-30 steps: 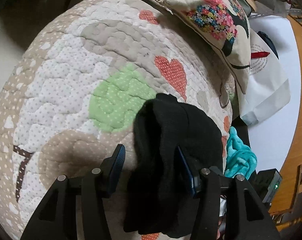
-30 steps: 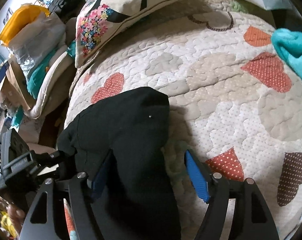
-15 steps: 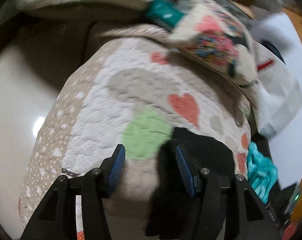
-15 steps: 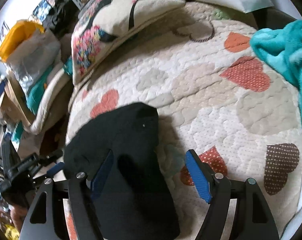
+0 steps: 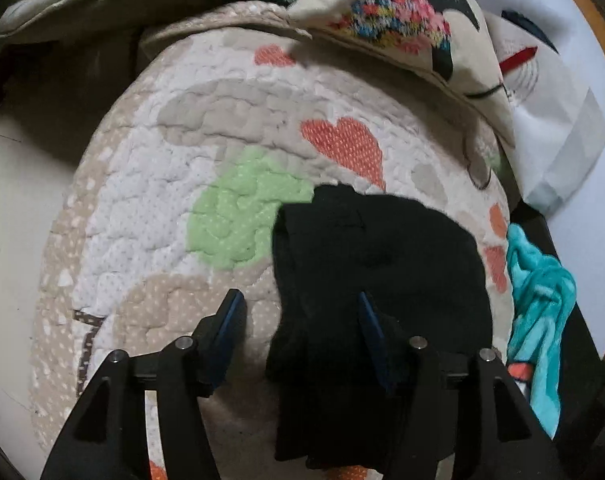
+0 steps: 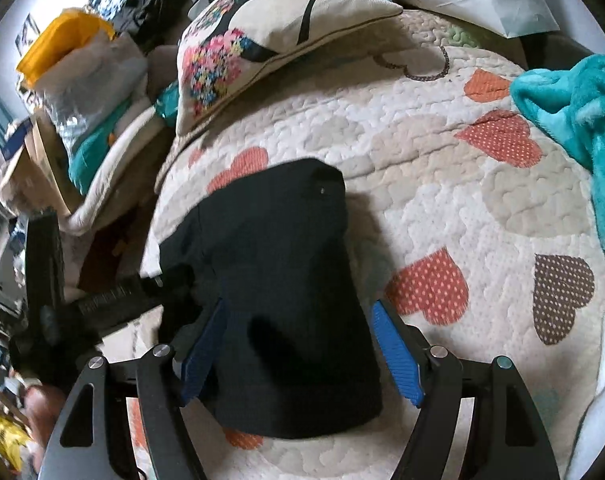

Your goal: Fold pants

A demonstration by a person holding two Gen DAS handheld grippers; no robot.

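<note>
Folded black pants (image 5: 378,256) lie flat on the heart-patterned quilt (image 5: 150,208). My left gripper (image 5: 298,300) hovers over their near left edge. Its jaws are opening: the right finger is over the black cloth, the left finger is over bare quilt, and neither pad presses on the pants. My right gripper (image 6: 298,308) stands open just above the pants (image 6: 278,264), a blue pad (image 6: 394,348) at either side and nothing pinched. In the right wrist view the left gripper (image 6: 114,304) shows as a dark bar at the pants' left edge.
A flowered cushion (image 5: 414,28) and a white paper bag (image 5: 550,120) lie at the quilt's far end. A teal fleece (image 6: 574,100) is bunched along one side. Bags and bedding (image 6: 82,80) are piled beyond the edge, with the floor (image 5: 18,184) below.
The pants' edge, bunched up between the left fingers a second ago, now lies lower and flatter. Both grippers have pulled back a little from the pants.
</note>
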